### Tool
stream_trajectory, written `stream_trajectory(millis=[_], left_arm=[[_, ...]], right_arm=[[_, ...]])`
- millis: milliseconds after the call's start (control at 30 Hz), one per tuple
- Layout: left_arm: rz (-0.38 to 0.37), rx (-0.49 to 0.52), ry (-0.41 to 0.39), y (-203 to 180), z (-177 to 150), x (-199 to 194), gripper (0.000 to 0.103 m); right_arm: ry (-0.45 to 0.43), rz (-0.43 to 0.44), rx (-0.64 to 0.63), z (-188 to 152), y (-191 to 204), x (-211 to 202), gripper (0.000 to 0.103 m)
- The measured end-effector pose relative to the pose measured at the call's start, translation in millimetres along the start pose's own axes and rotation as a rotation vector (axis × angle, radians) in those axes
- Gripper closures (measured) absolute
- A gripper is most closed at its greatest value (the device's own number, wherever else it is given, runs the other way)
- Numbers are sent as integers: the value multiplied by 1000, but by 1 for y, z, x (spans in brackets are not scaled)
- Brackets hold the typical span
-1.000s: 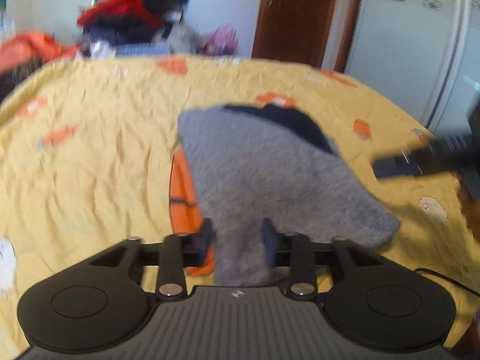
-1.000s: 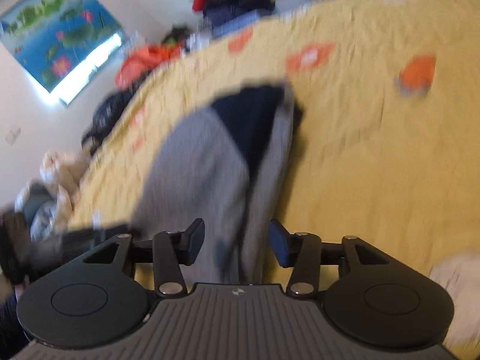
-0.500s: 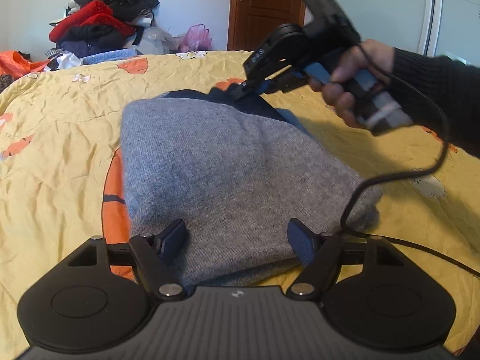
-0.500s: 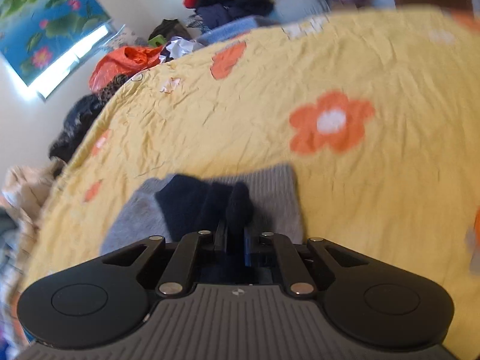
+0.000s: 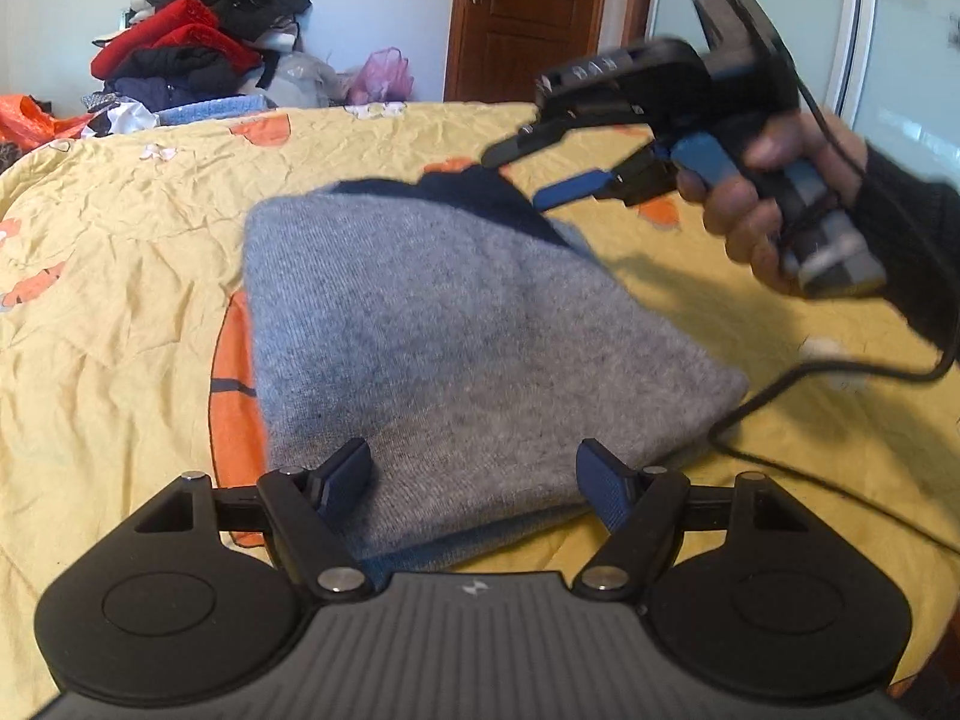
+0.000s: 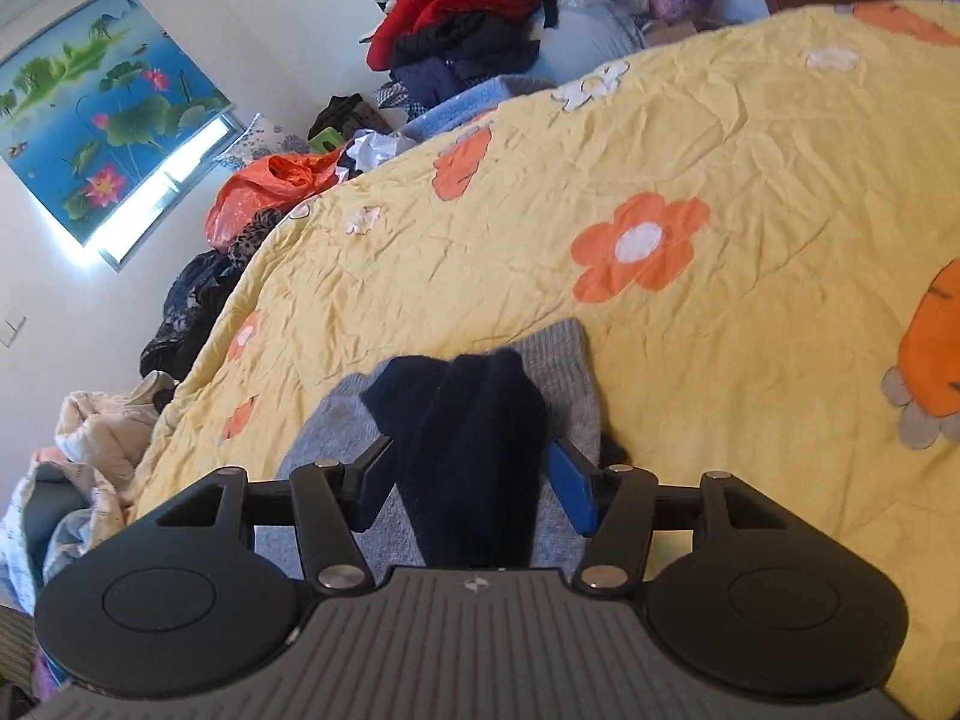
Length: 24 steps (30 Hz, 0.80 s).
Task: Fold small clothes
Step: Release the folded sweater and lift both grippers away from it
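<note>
A folded grey knit garment lies flat on the yellow flowered bedspread, its navy end at the far side. My left gripper is open over the garment's near edge, a finger on either side, with the pads clear of the cloth. A hand holds my right gripper just above the navy end. In the right wrist view the navy end lies loose on the grey knit between the fingers of the right gripper, whose jaws are opening.
A heap of clothes and an orange bag sit past the bed's far edge. A wooden door and a pale wardrobe stand behind. A black cable trails over the bedspread at the right.
The right gripper, shut on the navy end half a second ago, now has its jaws apart and has drawn back. The left jaws widened early on, and the garment settled flat.
</note>
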State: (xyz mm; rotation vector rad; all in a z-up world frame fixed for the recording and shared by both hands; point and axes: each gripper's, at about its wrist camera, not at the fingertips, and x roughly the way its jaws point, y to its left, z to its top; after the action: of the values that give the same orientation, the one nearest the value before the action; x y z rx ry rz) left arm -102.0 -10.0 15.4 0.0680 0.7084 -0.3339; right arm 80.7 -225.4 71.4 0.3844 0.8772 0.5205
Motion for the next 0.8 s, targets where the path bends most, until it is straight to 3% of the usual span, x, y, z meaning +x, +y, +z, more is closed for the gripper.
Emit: stream_trajectory(millis=[67,100,133,267,333,433,467,533,667,733,800], left_arm=[[5,9,-2,-3,1,1,28],[8,8,-2,-4,1,2,28],[10,7,-3,-4,2,2,28],[14,10,-11,-5,-1,4,25],[23,29,-27,-8,-4,8,23],[27,36,-31,-10,-6,4,22],[23,27,-35,-8,-6,0,22],[13,14,-59,-4,-7,-12,22],[44,-7,-95,10,-11,-33,22],[69,-38,-96,22,-14,-38,21],[107,-66,-88,36,-16,-40,21]], right_arm=[[37,2,29,4,-2,17,42],[65,4,44,5,-4,29,47],[80,-14,45,7,-5,39,82],[47,-74,-92,24,13,54,86],[76,-108,-89,27,9,67,86],[45,-114,-90,15,4,65,81],[32,-106,-60,12,3,58,68],[-12,-111,-7,6,1,29,51],[-139,-90,-61,-30,1,-66,48],[-199,-156,-157,-54,-3,-121,45],[-238,-329,-267,-78,-12,-176,39]])
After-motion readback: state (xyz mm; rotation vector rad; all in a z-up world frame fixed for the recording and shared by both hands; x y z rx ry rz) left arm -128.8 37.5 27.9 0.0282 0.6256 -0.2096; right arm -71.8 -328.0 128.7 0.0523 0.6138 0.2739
